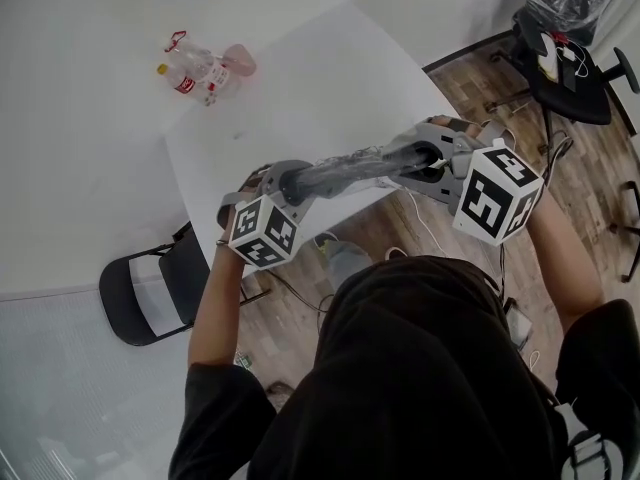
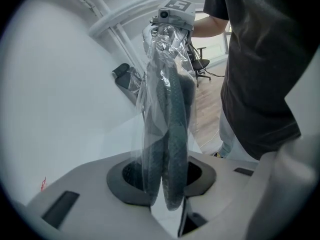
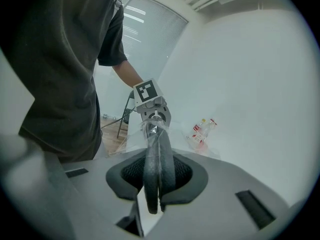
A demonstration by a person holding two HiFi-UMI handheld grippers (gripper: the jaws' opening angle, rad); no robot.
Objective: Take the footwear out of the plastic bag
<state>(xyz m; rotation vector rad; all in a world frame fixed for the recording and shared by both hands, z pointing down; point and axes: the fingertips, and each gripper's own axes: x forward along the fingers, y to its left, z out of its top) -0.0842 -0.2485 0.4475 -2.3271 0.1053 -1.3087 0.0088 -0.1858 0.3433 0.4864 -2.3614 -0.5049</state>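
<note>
Dark grey footwear (image 1: 345,173) hangs stretched in the air between my two grippers, over the near edge of the white table (image 1: 300,88). My left gripper (image 1: 290,181) is shut on the end wrapped in the clear plastic bag (image 2: 150,84). In the left gripper view the bagged footwear (image 2: 172,134) runs from the left gripper (image 2: 167,184) up to the right gripper (image 2: 167,29). My right gripper (image 1: 425,158) is shut on the opposite end. The right gripper view has the footwear (image 3: 159,159) bare between the right gripper (image 3: 155,184) pads, with the bag (image 3: 135,139) bunched toward the left gripper (image 3: 152,116).
A clear bag of plastic bottles (image 1: 205,68) lies at the far side of the table. A black folding chair (image 1: 150,293) stands at the table's left, and a black office chair (image 1: 565,68) on the wooden floor at the far right. Cables trail on the floor.
</note>
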